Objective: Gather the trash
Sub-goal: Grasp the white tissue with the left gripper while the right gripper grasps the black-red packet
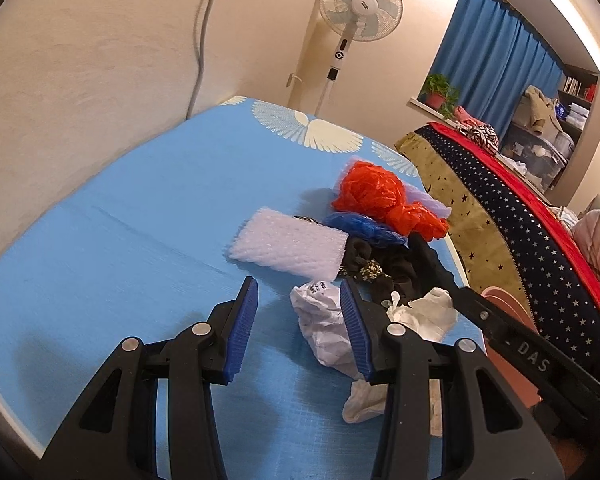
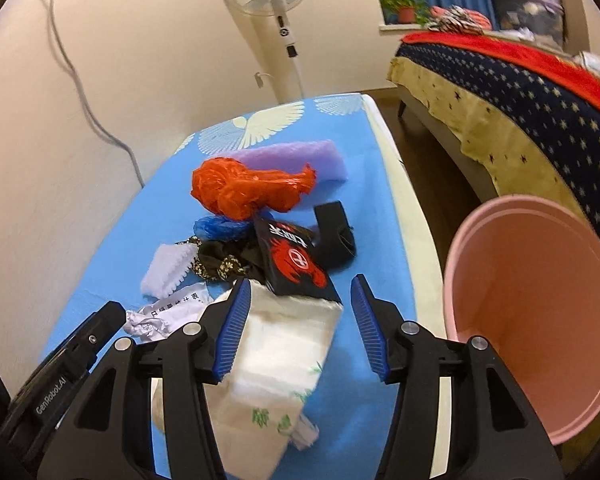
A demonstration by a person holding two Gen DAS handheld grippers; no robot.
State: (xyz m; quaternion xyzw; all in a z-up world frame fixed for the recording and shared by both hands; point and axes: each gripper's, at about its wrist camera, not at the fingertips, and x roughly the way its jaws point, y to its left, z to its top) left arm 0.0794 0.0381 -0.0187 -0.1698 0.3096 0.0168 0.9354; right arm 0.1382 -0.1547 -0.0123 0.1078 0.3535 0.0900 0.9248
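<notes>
Trash is lying in a loose heap on the table (image 1: 120, 200), which is wearing a blue cover printed with white wing shapes, and both grippers are hanging over the near end of that heap. The left gripper (image 1: 300, 320) is holding its blue-padded fingers (image 1: 242, 328) spread with nothing pinched; a crumpled white paper (image 1: 320, 320) printed with black characters is lying on the cover between and under them, partly hidden behind the right-hand finger. The right gripper (image 2: 296, 324) is also showing spread fingers (image 2: 232, 328), pressing on nothing; a white plastic package (image 2: 276, 360) with small green marks is lying below the gap, running under the left-hand finger, though I cannot tell whether that finger is touching it. Just past the package, a black box (image 2: 296, 264) with a red design is resting tilted against dark patterned cloth (image 2: 220, 260). A white bubble-wrap pad (image 1: 288, 244) is sitting to the left of the cloth, a crumpled blue bag (image 1: 360, 228) behind it, and an orange-red plastic bag (image 1: 376, 196) is lying farther back against a pale purple foam piece (image 2: 292, 160). A pink bin (image 2: 540, 320) is standing off the table's right edge, mouth tilted toward the right camera. A standing fan (image 1: 360, 4) is facing the room from the wall, and a bed (image 2: 520, 92) with a star-patterned cover is filling the right side.
</notes>
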